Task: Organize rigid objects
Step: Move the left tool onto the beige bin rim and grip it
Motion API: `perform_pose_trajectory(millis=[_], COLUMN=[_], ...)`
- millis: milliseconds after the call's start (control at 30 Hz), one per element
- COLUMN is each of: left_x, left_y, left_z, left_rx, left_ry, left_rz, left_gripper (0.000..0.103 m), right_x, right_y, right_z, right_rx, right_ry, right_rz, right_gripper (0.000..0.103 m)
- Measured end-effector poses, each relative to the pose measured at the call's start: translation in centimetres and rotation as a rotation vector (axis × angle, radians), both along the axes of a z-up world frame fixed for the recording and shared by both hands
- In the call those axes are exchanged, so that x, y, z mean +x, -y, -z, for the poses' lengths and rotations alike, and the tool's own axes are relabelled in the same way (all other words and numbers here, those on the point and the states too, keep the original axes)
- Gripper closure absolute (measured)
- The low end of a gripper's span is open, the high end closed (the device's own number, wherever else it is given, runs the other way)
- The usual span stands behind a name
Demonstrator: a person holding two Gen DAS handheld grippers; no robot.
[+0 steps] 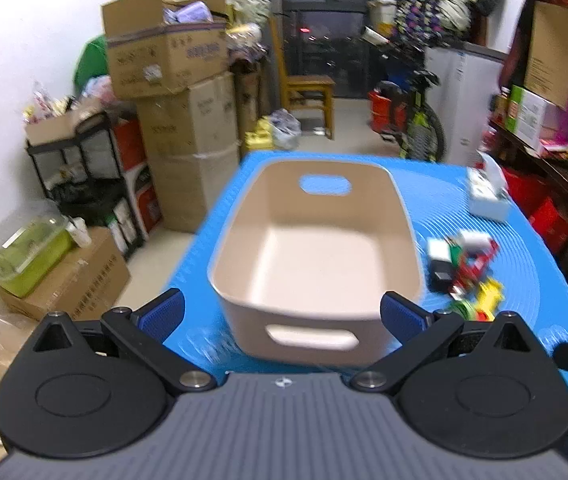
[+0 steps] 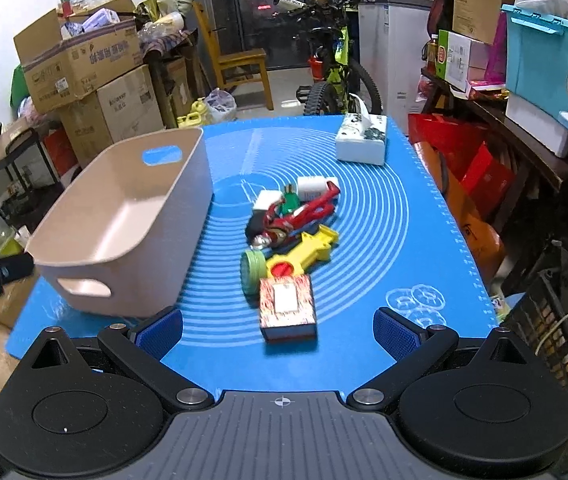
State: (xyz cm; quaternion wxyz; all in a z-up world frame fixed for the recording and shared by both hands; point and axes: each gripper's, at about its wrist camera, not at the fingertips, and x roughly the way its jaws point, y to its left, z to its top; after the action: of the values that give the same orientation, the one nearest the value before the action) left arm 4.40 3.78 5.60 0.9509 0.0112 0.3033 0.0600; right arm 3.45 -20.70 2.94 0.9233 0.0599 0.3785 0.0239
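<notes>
Left gripper: jaws wide apart, empty, level above mat edge, facing bin. Right gripper: jaws wide apart, empty, just short of red box. Toy pile mid-mat, right of bin. Tissue box at far edge. Blue mat; cartons, chair, bicycle beyond.

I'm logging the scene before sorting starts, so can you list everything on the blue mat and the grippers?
Mat: one, blue, covers the table.
Bin: one, beige, empty, left part of mat.
Tissue box: one, white, far right corner.
Patterned box: one, red and white, nearest the right gripper.
Round lid: one, green, beside the patterned box.
Yellow toy: one, mid-pile.
Red toy figure: one, lying across the pile.
White roll: one, far end of pile.
Left gripper: open, facing the bin.
Right gripper: open, empty.
</notes>
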Motion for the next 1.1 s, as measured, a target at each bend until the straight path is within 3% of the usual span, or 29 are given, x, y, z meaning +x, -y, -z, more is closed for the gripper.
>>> perform_pose_trajectory(millis=[233, 400, 500, 567, 667, 967, 1100], left_x=[4.1, 7.0, 8.5, 9.4, 10.9, 14.3, 14.8], left_y=[-2.4, -3.8, -5.1, -5.5, -6.0, -8.7, -9.3], left_z=[-3.1, -3.1, -2.2, -1.2, 0.4, 4.0, 5.2], left_rx=[-0.016, 0.011, -0.044, -0.034, -0.005, -0.011, -0.029], left_ry=[0.002, -0.049, -0.117, -0.143, -0.183, -0.285, -0.322], left_rz=[-0.079, -0.055, -0.003, 0.014, 0.02, -0.011, -0.001], left_gripper=[0.0, 0.001, 0.002, 0.002, 0.016, 0.021, 0.032], right_x=[2.4, 4.3, 5.5, 6.5, 8.0, 10.8, 11.6], right_y=[-0.4, -0.3, -0.3, -0.5, -0.9, -2.1, -2.0], right_z=[-1.3, -0.9, 0.0, 0.8, 2.2, 6.9, 8.4], right_rx=[0.002, 0.008, 0.013, -0.001, -0.018, -0.062, -0.064], right_ry=[0.029, 0.009, -0.008, -0.028, -0.062, -0.176, -0.214], right_rz=[-0.006, 0.015, 0.04, 0.042, 0.042, 0.058, 0.073], right_gripper=[0.002, 0.003, 0.003, 0.002, 0.002, 0.006, 0.011])
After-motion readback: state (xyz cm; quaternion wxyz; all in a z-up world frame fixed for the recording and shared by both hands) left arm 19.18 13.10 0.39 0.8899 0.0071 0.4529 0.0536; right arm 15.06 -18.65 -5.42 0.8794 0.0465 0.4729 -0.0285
